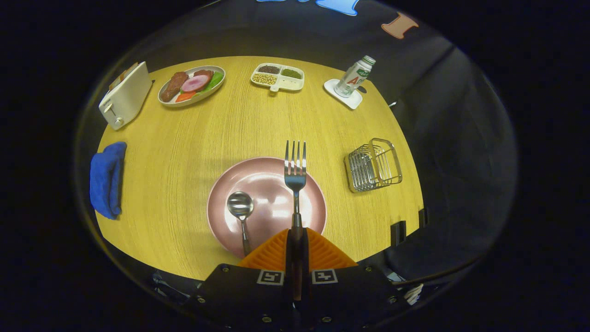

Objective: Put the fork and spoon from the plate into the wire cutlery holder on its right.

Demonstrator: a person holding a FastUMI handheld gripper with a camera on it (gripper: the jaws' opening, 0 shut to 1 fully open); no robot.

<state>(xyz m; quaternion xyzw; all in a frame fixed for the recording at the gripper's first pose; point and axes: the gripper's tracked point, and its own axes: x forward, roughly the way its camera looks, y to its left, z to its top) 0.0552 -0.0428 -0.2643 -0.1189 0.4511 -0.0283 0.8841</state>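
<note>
My gripper (pixel 296 240) is shut on the fork (pixel 295 171) by its dark handle, which is clamped between the orange ribbed fingers (pixel 272 253). The fork points straight ahead, its tines reaching past the far rim of the pink plate (pixel 272 184); it looks lifted above the plate. The spoon (pixel 240 210) lies on the plate's left half, bowl away from me, its handle running toward the left finger. The wire cutlery holder (pixel 373 164) stands on the table to the right of the plate, apart from it.
On the round wooden table (pixel 184 152): a folded blue cloth (pixel 107 179) at the left, a white toaster (pixel 125 94), an oval dish of food (pixel 191 85), a divided tray of beans (pixel 278 76), and a bottle (pixel 354 76) on a white coaster beyond the holder.
</note>
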